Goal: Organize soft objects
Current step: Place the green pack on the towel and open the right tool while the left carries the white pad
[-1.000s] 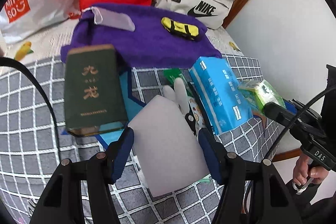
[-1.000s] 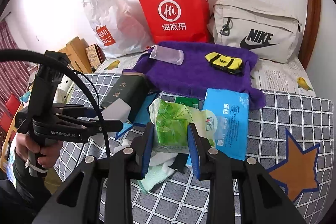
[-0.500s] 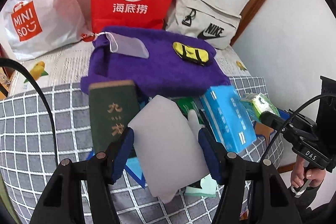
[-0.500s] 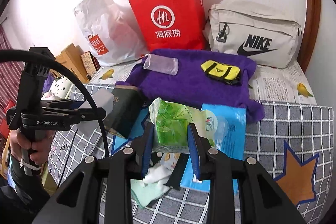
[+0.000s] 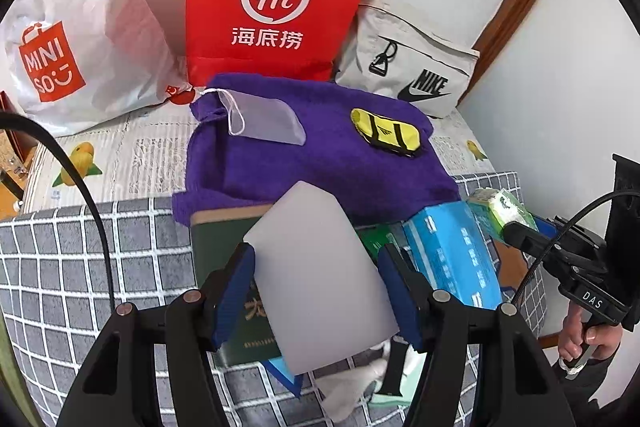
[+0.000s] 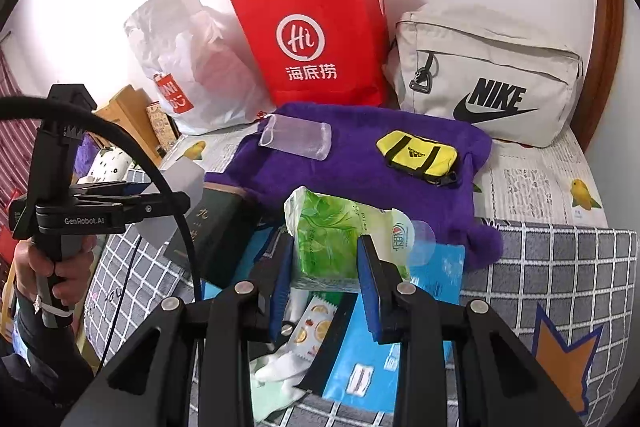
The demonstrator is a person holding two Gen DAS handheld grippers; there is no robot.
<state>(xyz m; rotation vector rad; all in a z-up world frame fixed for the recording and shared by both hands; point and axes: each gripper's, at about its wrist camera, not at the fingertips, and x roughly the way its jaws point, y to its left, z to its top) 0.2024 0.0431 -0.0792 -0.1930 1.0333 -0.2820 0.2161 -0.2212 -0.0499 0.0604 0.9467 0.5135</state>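
Left gripper [image 5: 318, 291]: jaws half-wide, clamped on the white sponge block [image 5: 320, 279], carried above the green book [image 5: 224, 247].
Right gripper [image 6: 324, 271]: jaws narrow, pinching the green tissue pack [image 6: 332, 231], aloft.
Likely target: purple towel [image 6: 360, 163].
Technique: hold both grips firm, set items flat beside yellow pouch [image 6: 418, 155], avoid clear pouch [image 6: 296, 137].

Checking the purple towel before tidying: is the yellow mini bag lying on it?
Yes, the yellow mini bag lies flat on the purple towel, right of the clear pouch.
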